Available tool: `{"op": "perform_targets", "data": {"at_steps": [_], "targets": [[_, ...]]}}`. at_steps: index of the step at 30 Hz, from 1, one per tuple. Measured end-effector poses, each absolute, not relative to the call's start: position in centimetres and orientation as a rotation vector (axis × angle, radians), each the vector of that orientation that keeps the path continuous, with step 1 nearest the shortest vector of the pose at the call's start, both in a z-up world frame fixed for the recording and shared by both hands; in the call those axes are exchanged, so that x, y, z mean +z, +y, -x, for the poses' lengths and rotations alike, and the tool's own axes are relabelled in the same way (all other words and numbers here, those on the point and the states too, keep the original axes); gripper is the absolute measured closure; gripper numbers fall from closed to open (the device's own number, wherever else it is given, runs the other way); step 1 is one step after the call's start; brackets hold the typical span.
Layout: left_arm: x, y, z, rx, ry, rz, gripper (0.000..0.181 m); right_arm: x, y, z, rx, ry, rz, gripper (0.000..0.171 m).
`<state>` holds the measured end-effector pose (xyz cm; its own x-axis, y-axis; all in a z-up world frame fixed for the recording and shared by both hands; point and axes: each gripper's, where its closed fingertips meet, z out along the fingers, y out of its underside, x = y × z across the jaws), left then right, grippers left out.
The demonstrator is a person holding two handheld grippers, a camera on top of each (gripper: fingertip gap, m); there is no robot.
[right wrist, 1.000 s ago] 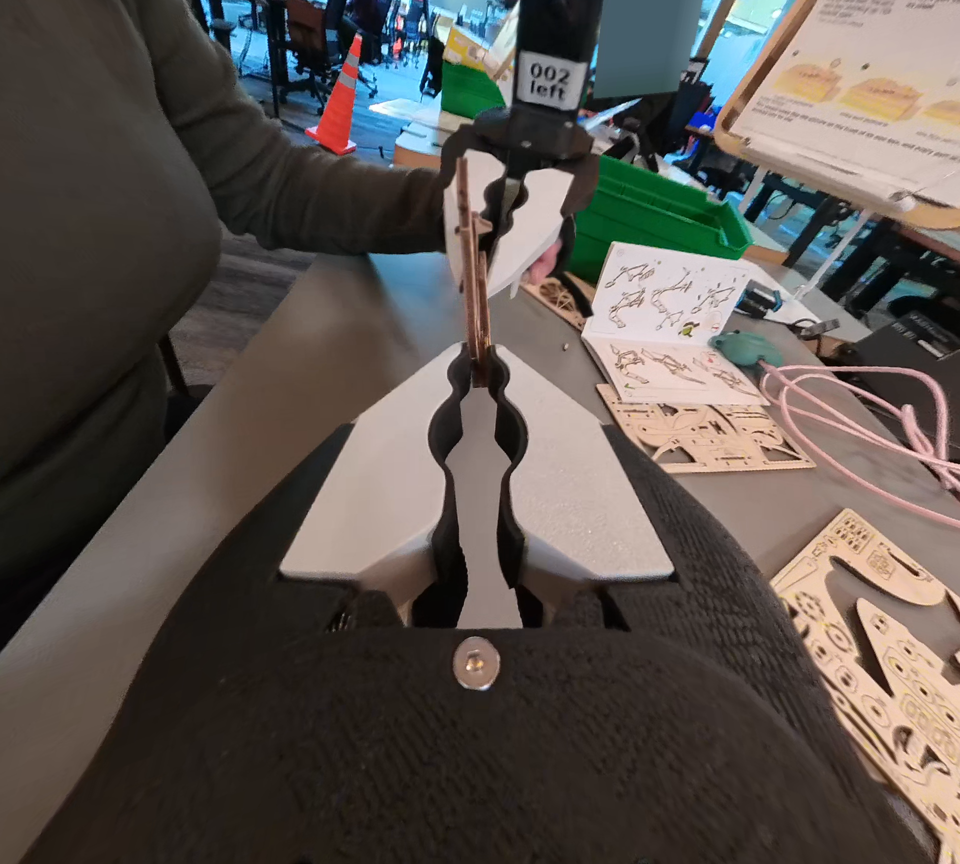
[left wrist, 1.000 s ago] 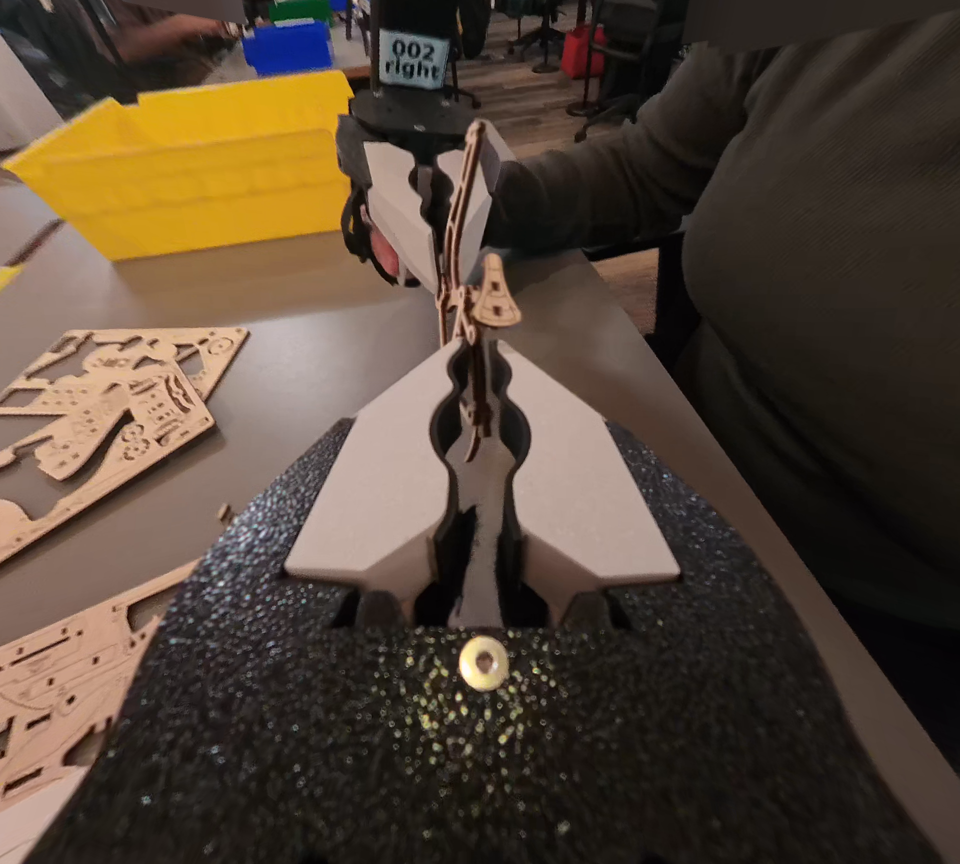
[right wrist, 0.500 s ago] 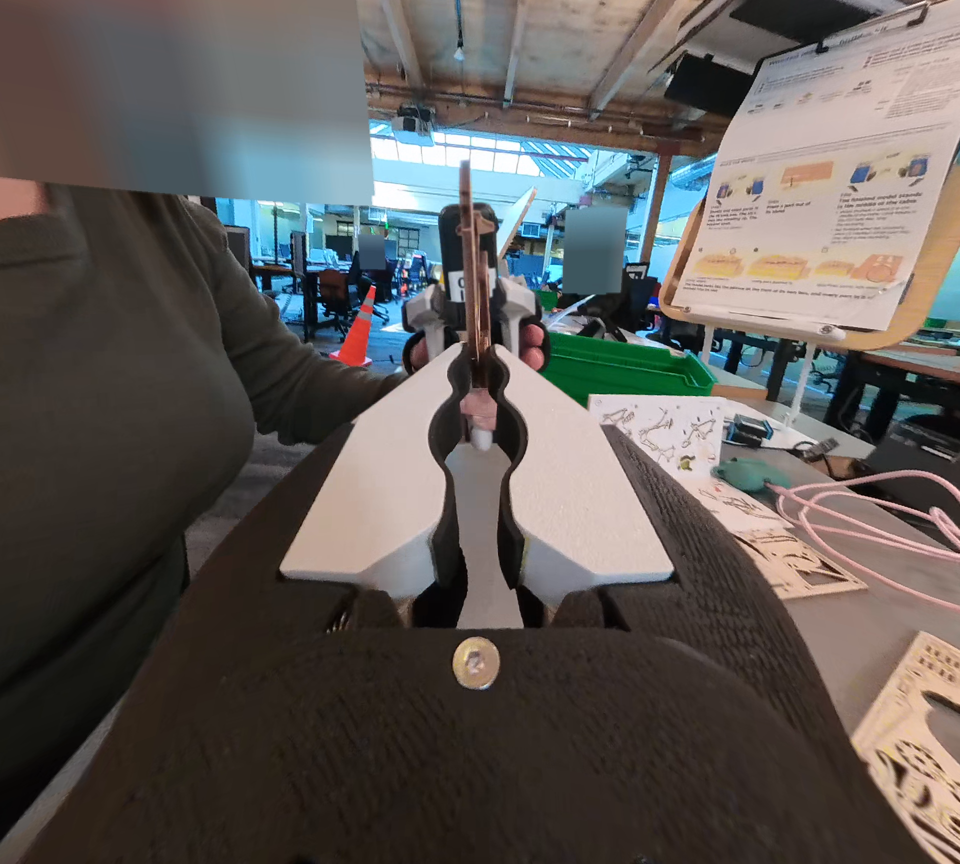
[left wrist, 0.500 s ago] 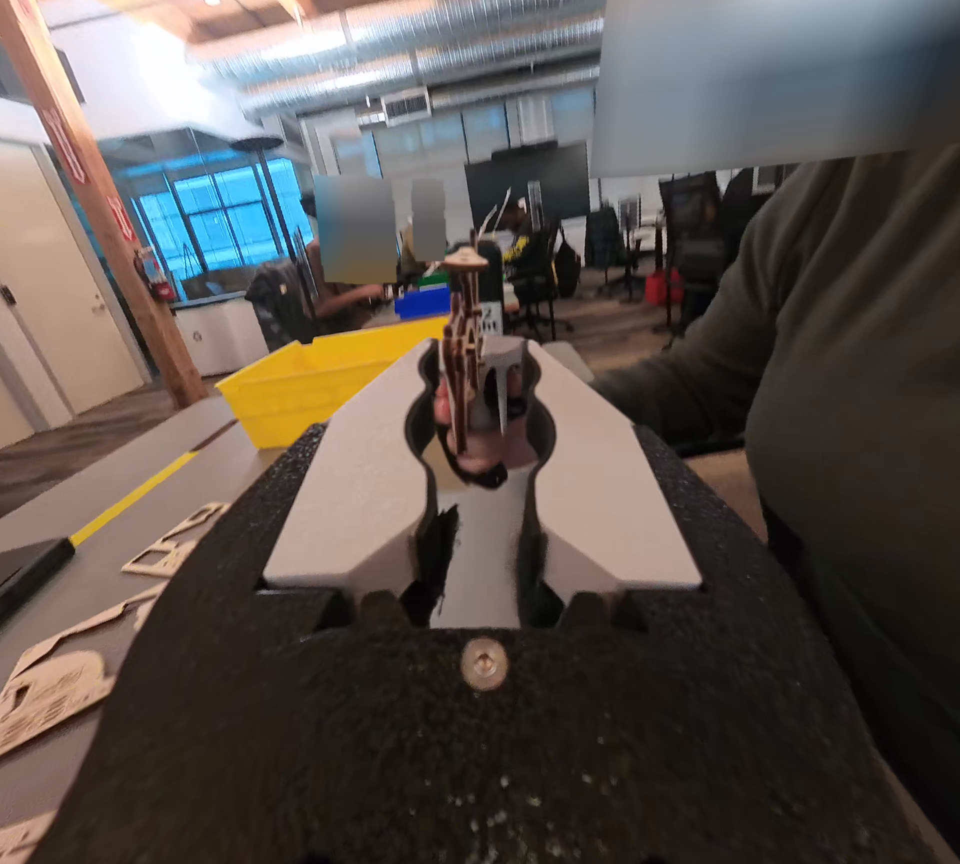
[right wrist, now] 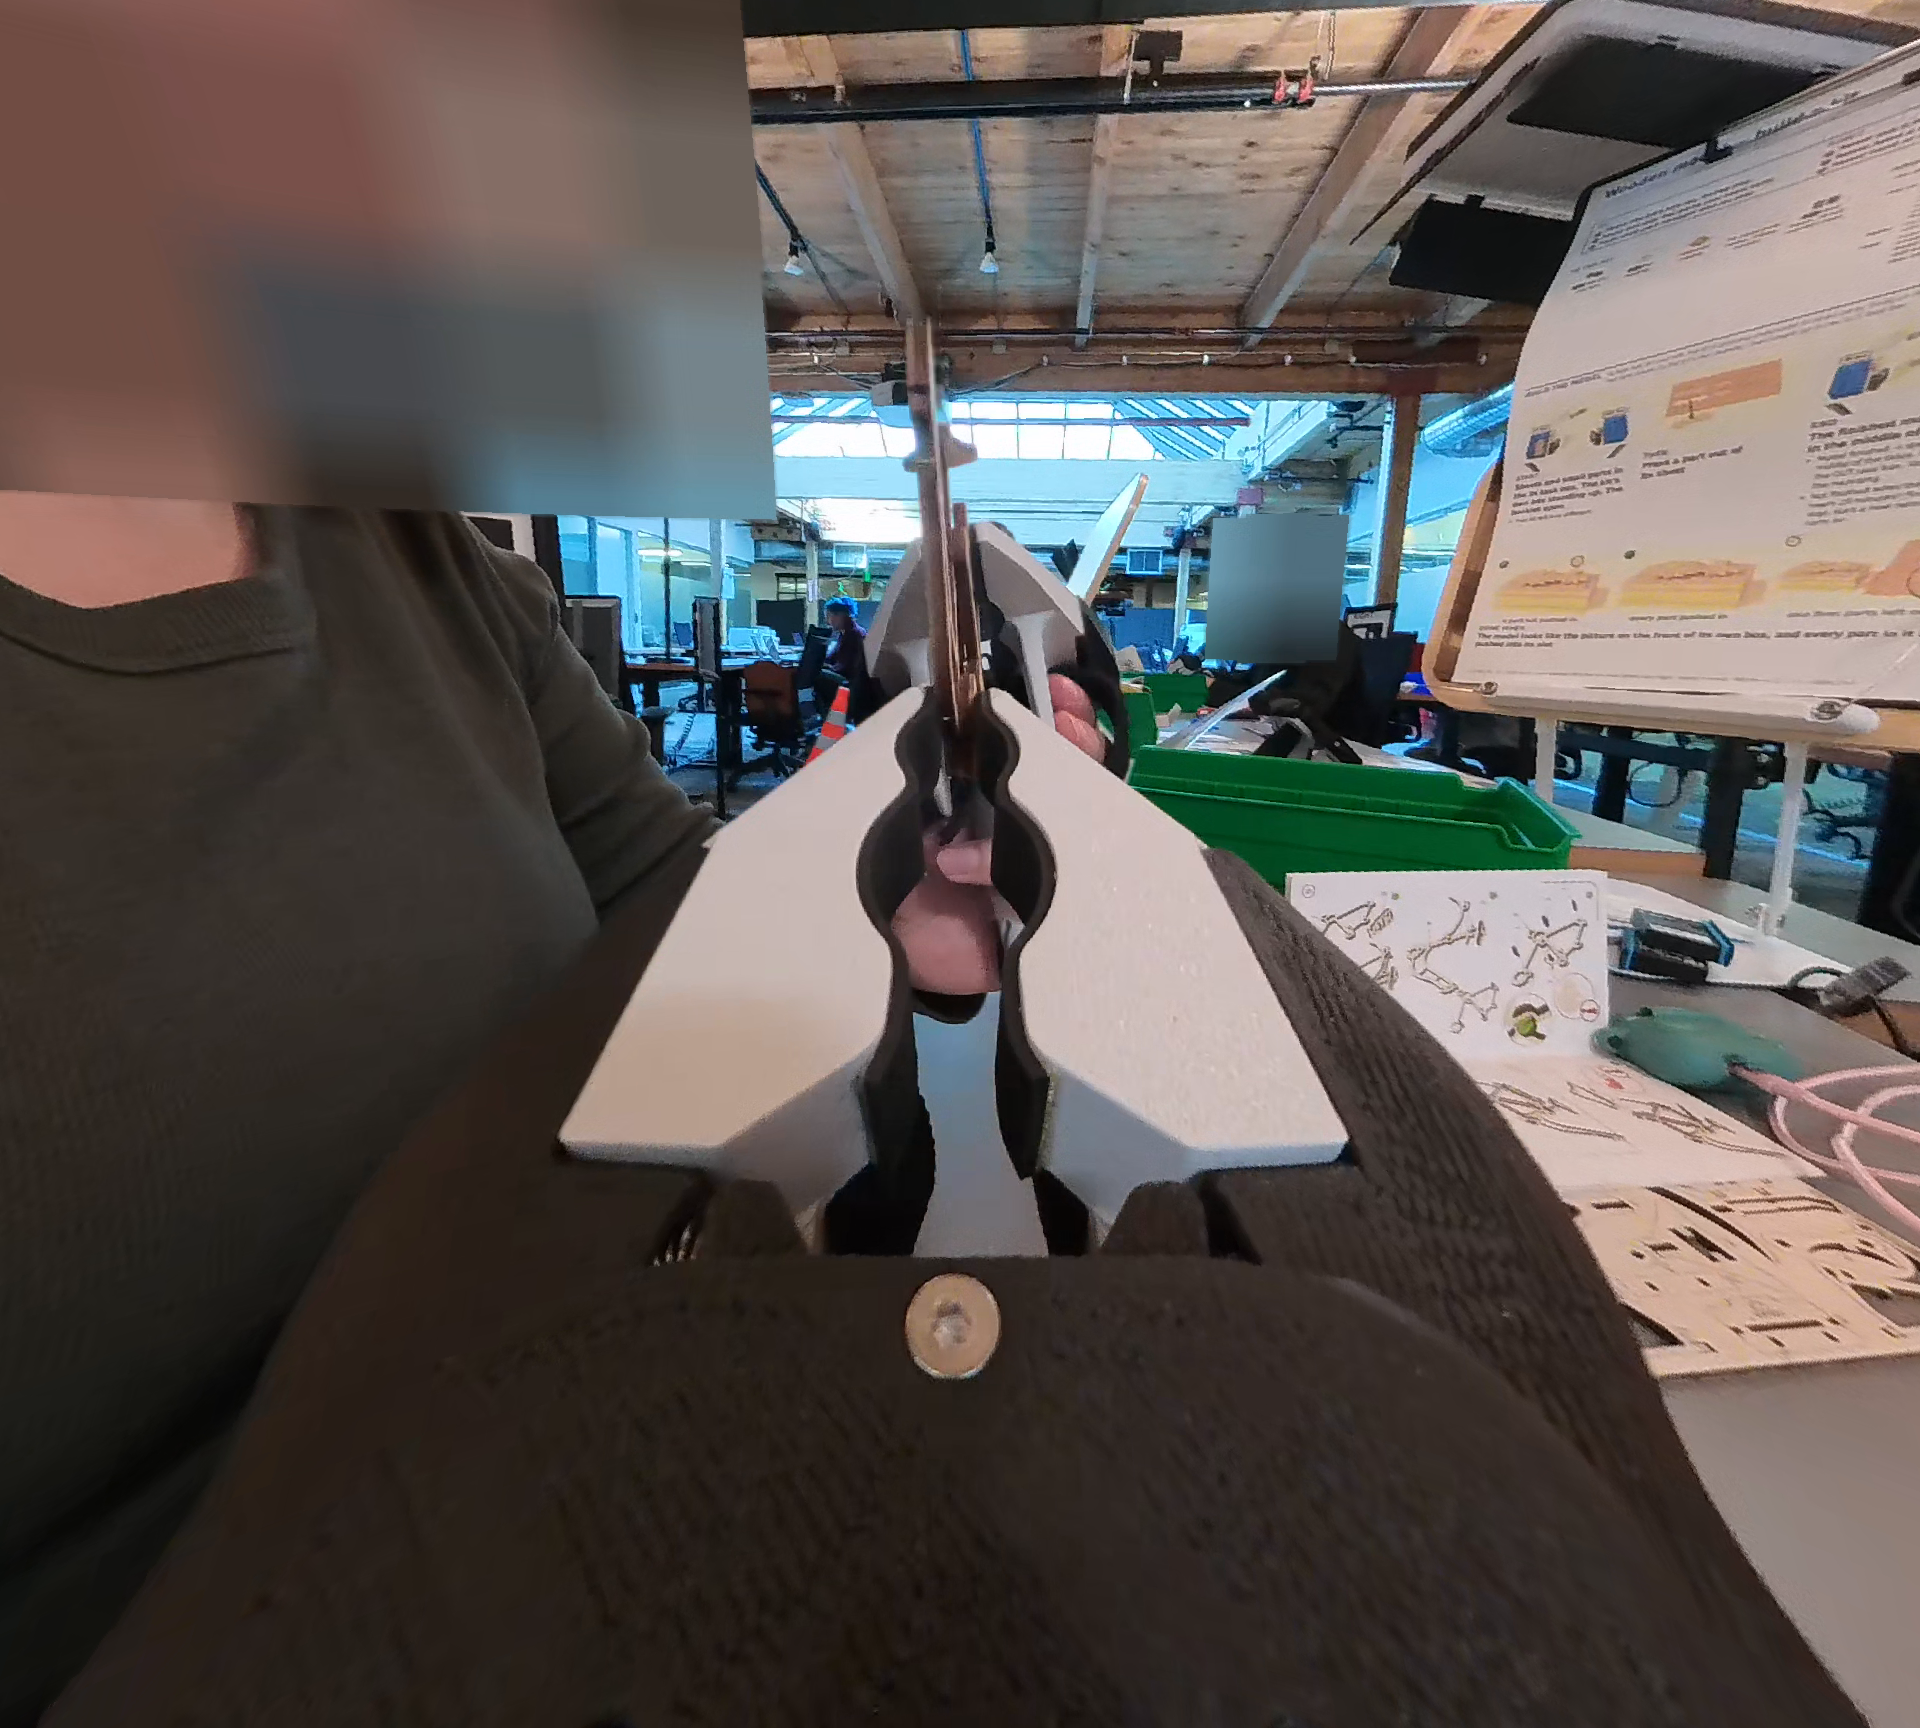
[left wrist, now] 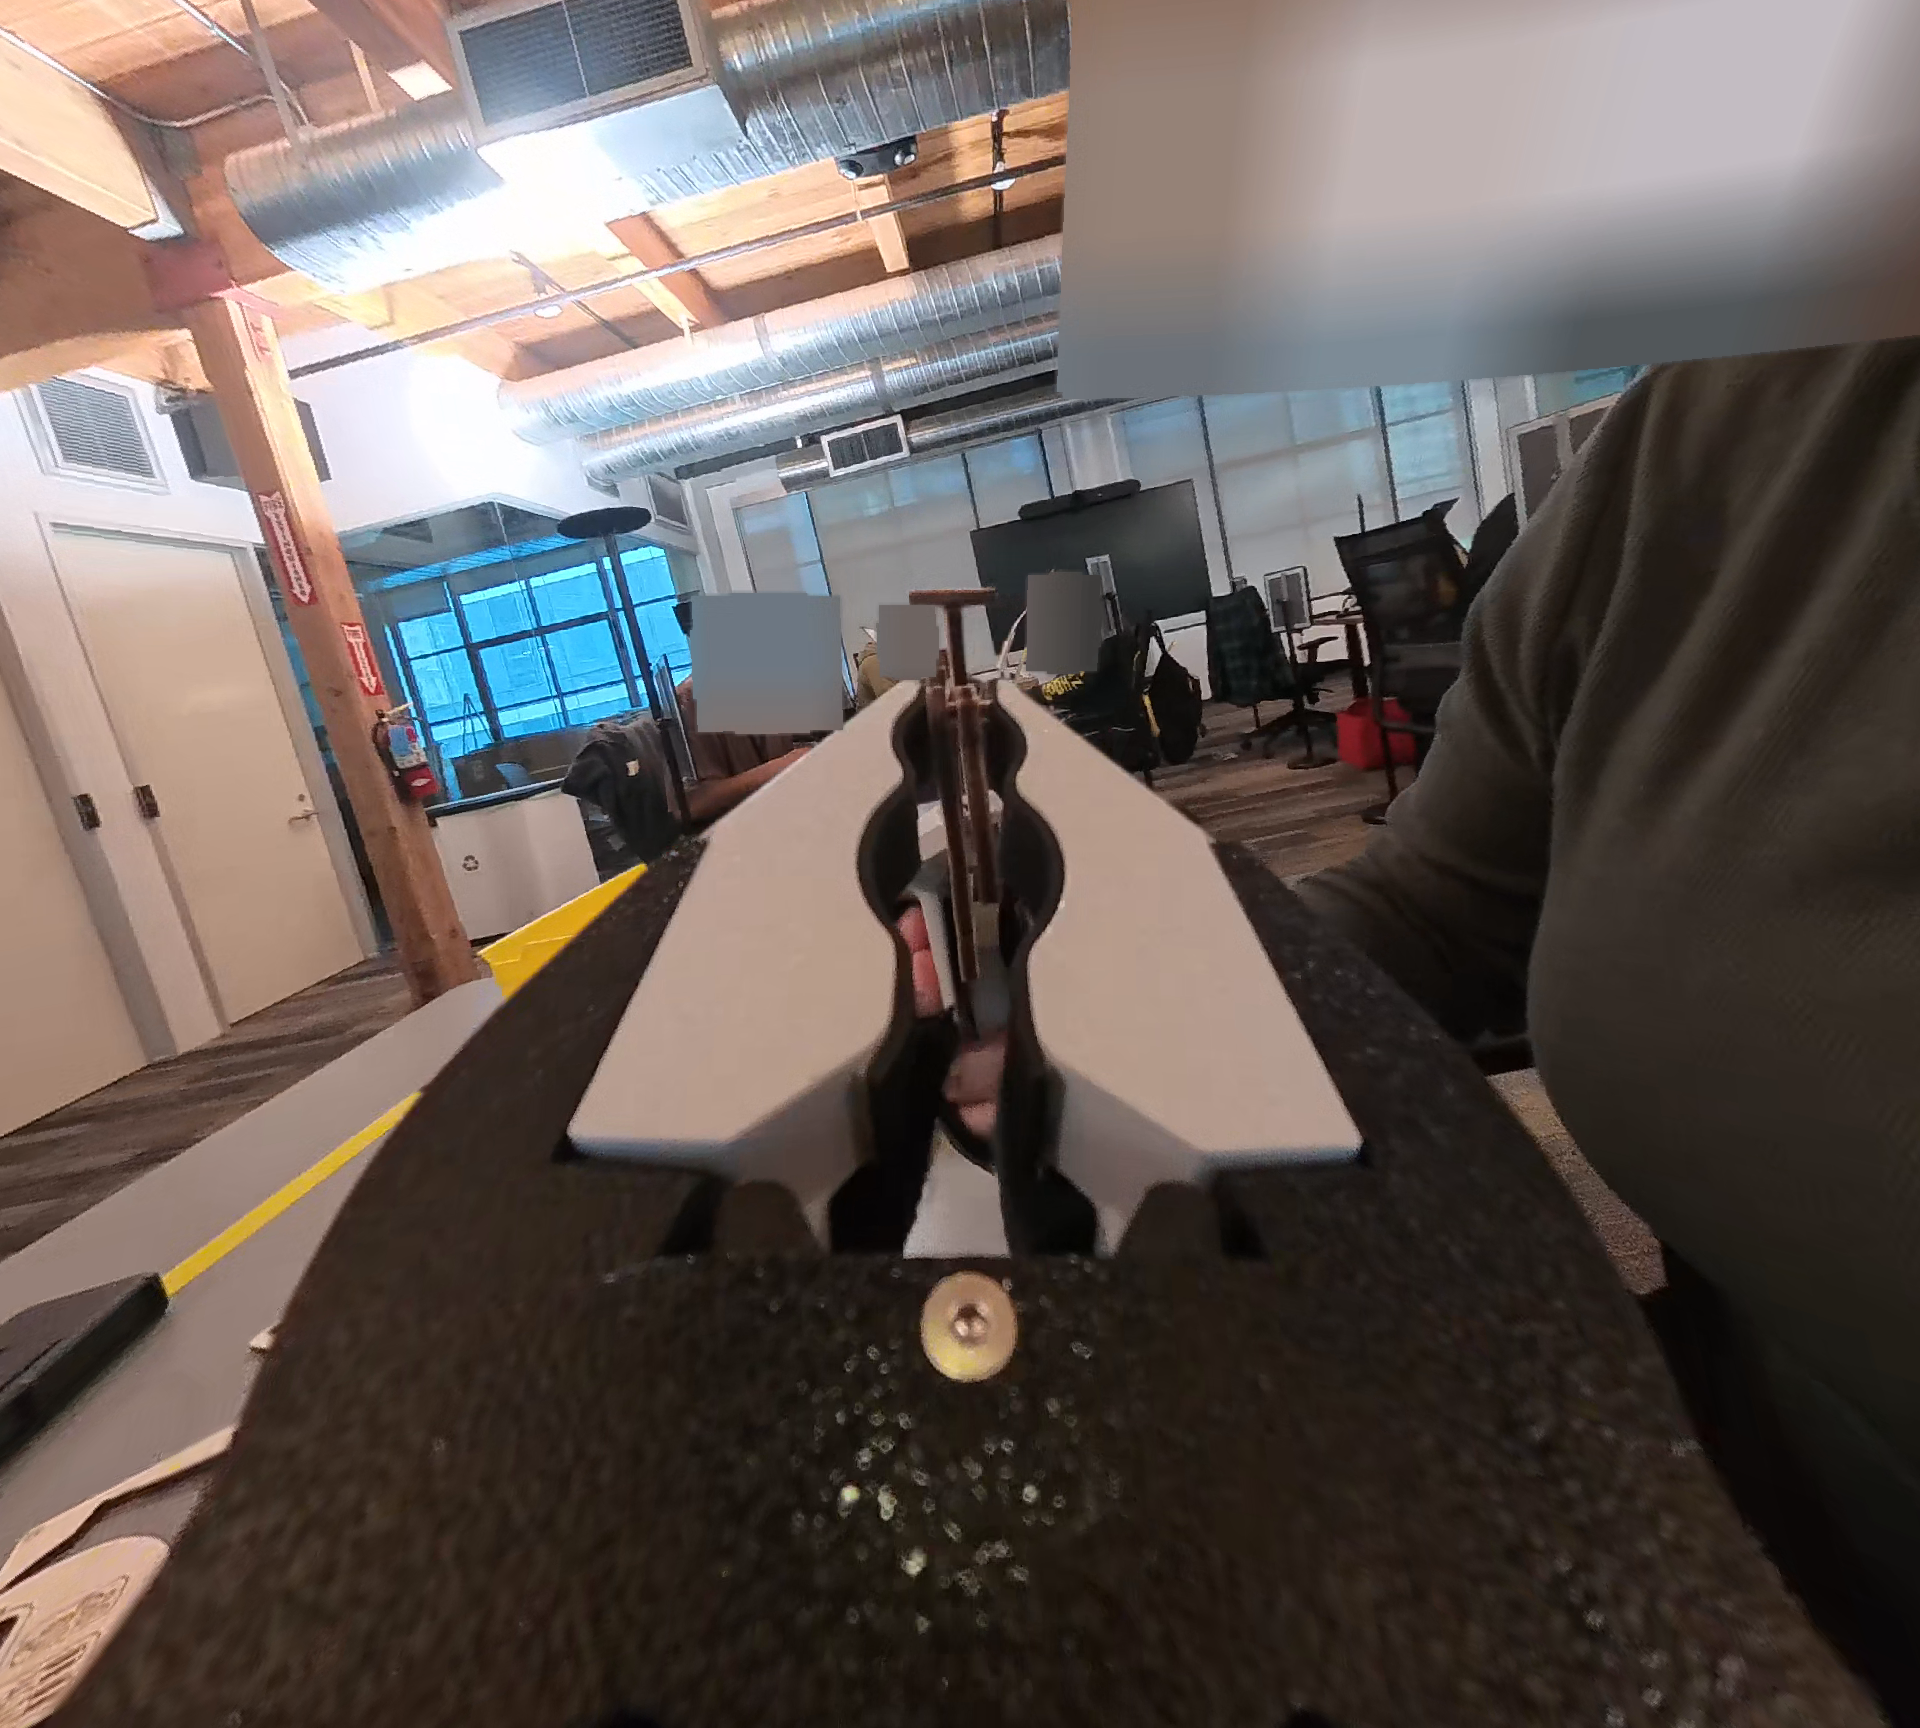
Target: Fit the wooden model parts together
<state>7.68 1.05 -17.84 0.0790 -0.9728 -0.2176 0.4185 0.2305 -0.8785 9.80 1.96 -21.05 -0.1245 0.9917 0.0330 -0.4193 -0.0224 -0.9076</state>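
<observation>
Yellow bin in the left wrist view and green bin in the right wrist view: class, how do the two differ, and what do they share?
The yellow bin shows only a corner, the rest hidden behind the left gripper; the green bin shows its long rim and front wall. The yellow bin lies left of its view's gripper, the green bin right of the right gripper. Both are plastic bins beyond the shut fingers.

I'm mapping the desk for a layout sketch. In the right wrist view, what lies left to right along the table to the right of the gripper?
Green bin → open instruction booklet → teal object on a pink cable.
</observation>
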Motion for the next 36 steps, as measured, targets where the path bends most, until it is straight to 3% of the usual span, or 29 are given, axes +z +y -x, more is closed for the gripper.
{"op": "perform_targets", "data": {"at_steps": [6,9,13,36], "targets": [[-18.1,0.8,-7.6,-1.208,0.985,0.730,0.175,-21.2,1.9,-9.8,1.465,-0.987,0.820,0.167],[-18.3,0.4,-7.3,-1.229,1.033,0.710,0.162,-21.2,1.9,-9.8,1.475,-0.981,0.829,0.167],[-18.5,0.7,-6.8,-1.185,1.074,0.718,0.158,-21.2,2.4,-10.1,1.522,-0.952,0.848,0.167],[-18.3,0.7,-5.0,-1.097,1.166,0.706,0.176,-21.7,2.3,-10.4,1.726,-0.942,0.883,0.167]]}}
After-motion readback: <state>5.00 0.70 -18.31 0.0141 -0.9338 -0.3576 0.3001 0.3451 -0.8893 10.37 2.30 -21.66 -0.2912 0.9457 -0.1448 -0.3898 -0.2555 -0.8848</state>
